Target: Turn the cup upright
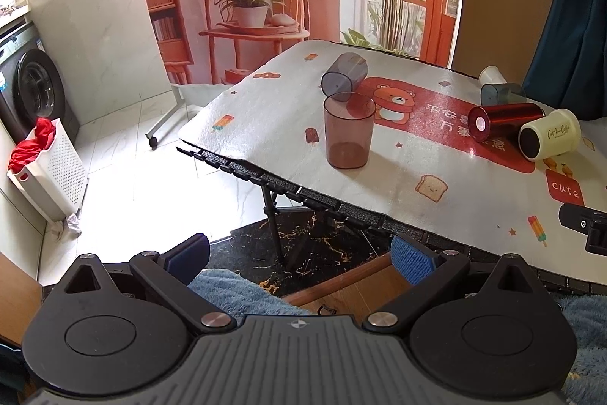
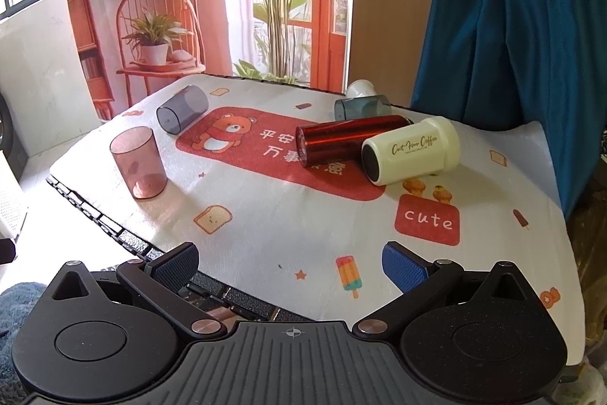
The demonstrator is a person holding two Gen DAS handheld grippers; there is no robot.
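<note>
The left gripper [image 1: 299, 259] is spread wide, its blue pads [image 1: 411, 262] well apart and holding nothing; it hangs off the near edge of the table [image 1: 303, 194], over dark marble floor. The right gripper [image 2: 292, 264] is likewise released, pads [image 2: 402, 266] far apart and empty, poised above the near edge of the printed mat [image 2: 265, 215] without touching any cup.

In the right wrist view, the pink translucent cup [image 2: 138, 162] stands upright with its mouth up at about 10 o'clock from the gripper, near the mat's left edge. Just behind it at 11 o'clock a grey translucent cup [image 2: 182, 109] lies on its side, mouth toward the camera. At about 1 o'clock a red metallic tumbler [image 2: 349, 139] lies on its side, touching a cream coffee mug [image 2: 411, 150], also lying down, with its dark opening facing the camera. Behind those, at 12 to 1 o'clock, a blue-grey translucent cup [image 2: 362, 107] lies on its side with a small white cup [image 2: 360, 88] tipped over just beyond it.

In the left wrist view the pink cup [image 1: 349, 130] sits at 12 o'clock, well ahead of the fingers, the grey cup [image 1: 345, 74] close behind it, apparently just apart. The red tumbler [image 1: 504, 120] and cream mug [image 1: 550, 139] lie at 2 o'clock. A white laundry basket [image 1: 53, 169] with red cloth stands on the floor at 9 o'clock, a washing machine [image 1: 34, 90] behind it.
</note>
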